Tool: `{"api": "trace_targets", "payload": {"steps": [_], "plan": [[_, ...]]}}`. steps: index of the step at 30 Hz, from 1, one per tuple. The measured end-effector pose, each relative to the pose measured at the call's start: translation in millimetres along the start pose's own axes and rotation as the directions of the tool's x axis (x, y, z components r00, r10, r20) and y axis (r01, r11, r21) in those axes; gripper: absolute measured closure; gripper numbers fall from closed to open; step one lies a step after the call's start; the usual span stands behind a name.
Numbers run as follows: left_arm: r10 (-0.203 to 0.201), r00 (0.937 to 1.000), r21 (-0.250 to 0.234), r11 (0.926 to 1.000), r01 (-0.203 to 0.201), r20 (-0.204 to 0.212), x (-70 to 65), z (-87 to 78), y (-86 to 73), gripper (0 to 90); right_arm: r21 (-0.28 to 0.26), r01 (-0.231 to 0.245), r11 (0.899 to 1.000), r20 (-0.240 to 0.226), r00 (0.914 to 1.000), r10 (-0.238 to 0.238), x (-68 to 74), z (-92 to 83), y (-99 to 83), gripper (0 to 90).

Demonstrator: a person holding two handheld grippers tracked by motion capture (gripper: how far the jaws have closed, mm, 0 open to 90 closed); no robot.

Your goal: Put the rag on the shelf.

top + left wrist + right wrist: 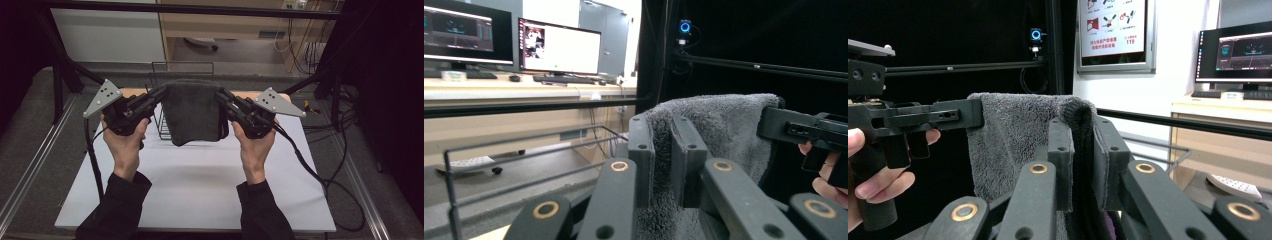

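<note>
A dark grey towel (192, 112) hangs folded between my two grippers, above the far part of the white table (200, 185). My left gripper (161, 93) is shut on the towel's upper left corner, and my right gripper (220, 94) is shut on its upper right corner. Seen from the left gripper view, the towel (719, 125) is pinched in my left gripper (663, 150), with the other gripper's jaw at the far corner. The right gripper view has the towel (1013, 135) clamped in my right gripper (1083, 150). The towel's lower edge hangs in front of a black wire rack (162, 107).
The wire rack stands at the far middle of the table, behind the towel. A black frame post (60, 80) rises at the left and another (320, 82) at the right. Cables (320, 175) trail off the table's right side.
</note>
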State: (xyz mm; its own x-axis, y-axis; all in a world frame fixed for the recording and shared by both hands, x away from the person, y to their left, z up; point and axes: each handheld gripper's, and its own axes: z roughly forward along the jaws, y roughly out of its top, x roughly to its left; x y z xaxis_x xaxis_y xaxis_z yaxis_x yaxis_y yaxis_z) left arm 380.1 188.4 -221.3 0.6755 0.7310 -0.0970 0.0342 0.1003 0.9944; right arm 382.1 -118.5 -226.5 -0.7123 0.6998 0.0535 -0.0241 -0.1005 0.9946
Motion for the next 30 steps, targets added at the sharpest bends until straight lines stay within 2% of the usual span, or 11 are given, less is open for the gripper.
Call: {"api": "trace_targets", "payload": {"steps": [10, 19, 30], "plan": [[-0.011, 0.9998, -0.055, 0.9984, 0.01, -0.019, 13.3, -1.3, 22.6, 81.1, -0.031, 0.012, 0.999, -0.005, 0.9999, -0.012, 2.2, 20.2, 19.7, 81.0], [-0.018, 0.9993, -0.078, 0.9968, 0.015, -0.034, 24.0, -0.8, 36.6, 81.2, -0.046, 0.0, 0.999, -0.014, 0.9999, -0.001, 0.8, 38.6, 31.3, 81.0], [-0.013, 0.9989, -0.098, 0.9951, 0.009, -0.046, 34.9, 4.1, 58.0, 81.2, -0.054, 0.015, 0.998, -0.012, 0.9998, -0.015, -4.2, 60.8, 50.9, 81.2]]}}
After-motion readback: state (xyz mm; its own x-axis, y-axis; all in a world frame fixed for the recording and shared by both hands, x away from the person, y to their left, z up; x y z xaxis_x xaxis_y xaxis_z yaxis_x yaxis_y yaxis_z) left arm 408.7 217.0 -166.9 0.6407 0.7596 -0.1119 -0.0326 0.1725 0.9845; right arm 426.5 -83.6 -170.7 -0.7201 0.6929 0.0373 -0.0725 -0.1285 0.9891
